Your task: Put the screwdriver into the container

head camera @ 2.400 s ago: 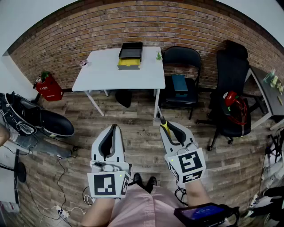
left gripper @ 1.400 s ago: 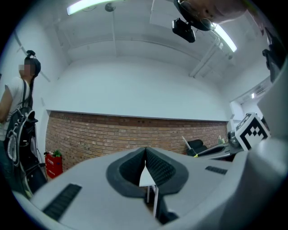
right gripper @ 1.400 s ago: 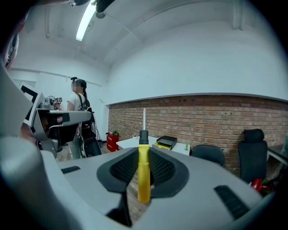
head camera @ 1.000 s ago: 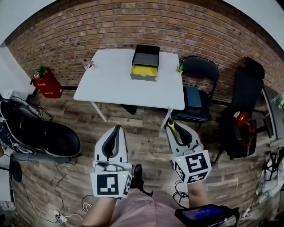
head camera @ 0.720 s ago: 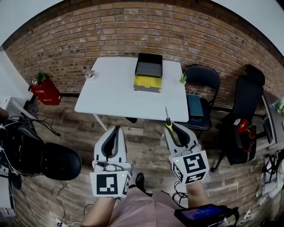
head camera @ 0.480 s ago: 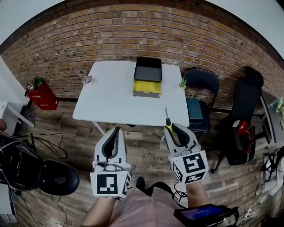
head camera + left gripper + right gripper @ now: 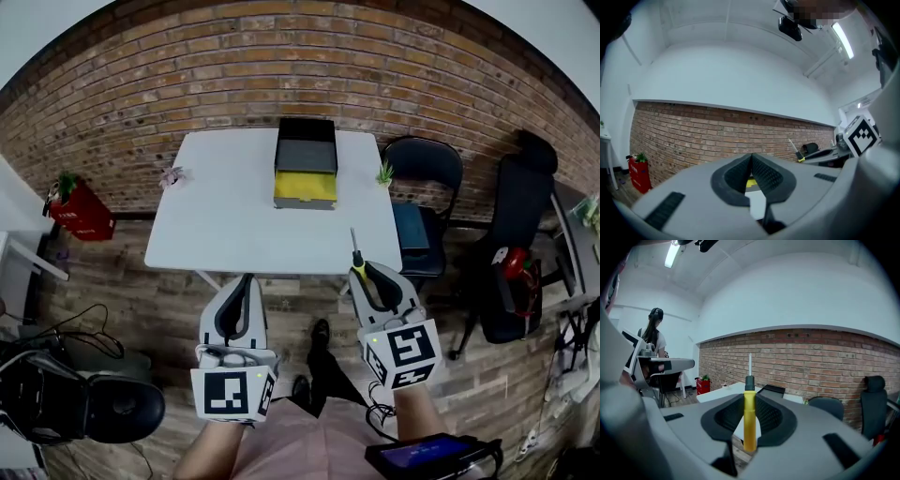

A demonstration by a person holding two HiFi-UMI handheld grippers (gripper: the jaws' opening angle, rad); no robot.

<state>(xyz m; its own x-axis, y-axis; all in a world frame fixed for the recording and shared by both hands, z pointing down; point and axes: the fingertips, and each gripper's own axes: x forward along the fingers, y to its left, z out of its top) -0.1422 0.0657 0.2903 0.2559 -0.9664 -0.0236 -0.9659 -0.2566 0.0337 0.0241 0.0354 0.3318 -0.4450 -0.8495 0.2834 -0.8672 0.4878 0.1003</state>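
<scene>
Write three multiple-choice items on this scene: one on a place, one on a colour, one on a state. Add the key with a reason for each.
1. Where does the container stand?
A. On the floor
B. On the white table, at its side nearest the brick wall
C. On the black chair

2. What colour is the handle of the screwdriver?
A. Red
B. Blue
C. Yellow

3. How do the left tongs stand?
A. Shut, with nothing between them
B. Shut on the screwdriver
C. Wide open

Key:
1 B: the head view shows it on the tabletop's far side.
2 C: the handle clamped in the right tongs is yellow.
3 A: their pads meet and nothing is between them.
</scene>
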